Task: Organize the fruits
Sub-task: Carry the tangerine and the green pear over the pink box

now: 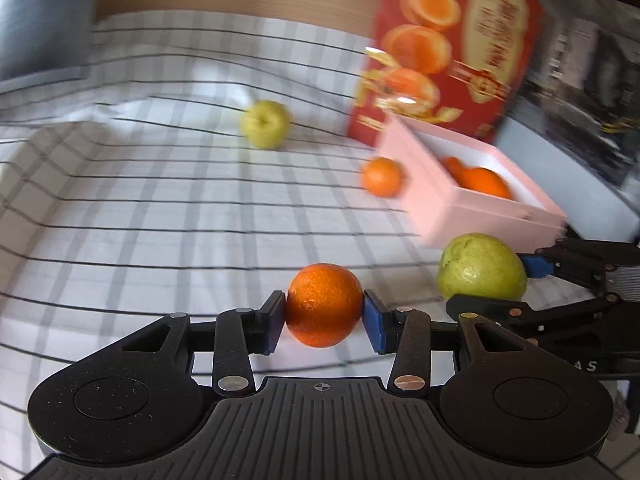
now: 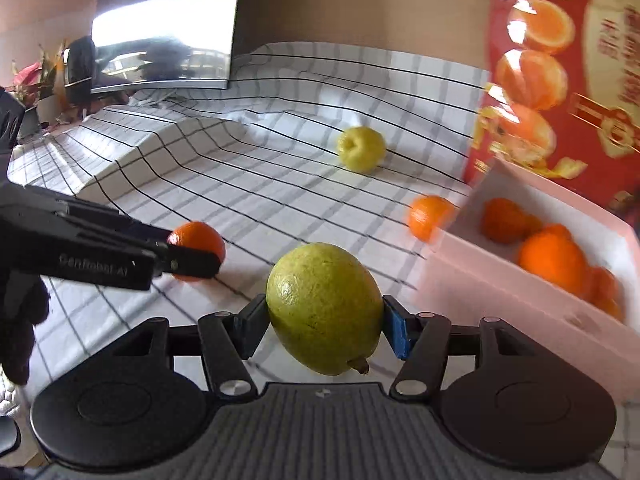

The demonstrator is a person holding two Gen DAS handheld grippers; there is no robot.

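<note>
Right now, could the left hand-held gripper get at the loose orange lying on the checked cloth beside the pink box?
Probably not yet: the left hand-held gripper is shut on another round orange. The loose orange itself lies uncovered beside the pink box.

Whole right side is motion-smeared in both views. The red carton (image 1: 452, 48) is cut off at the top edge and its print is too blurred to read. The pink box (image 2: 520, 280) runs out of the right wrist view, so its far end is lost, and the oranges (image 2: 552, 260) inside melt together, can't count them. The monitor (image 2: 160, 28) only shows glare.
</note>
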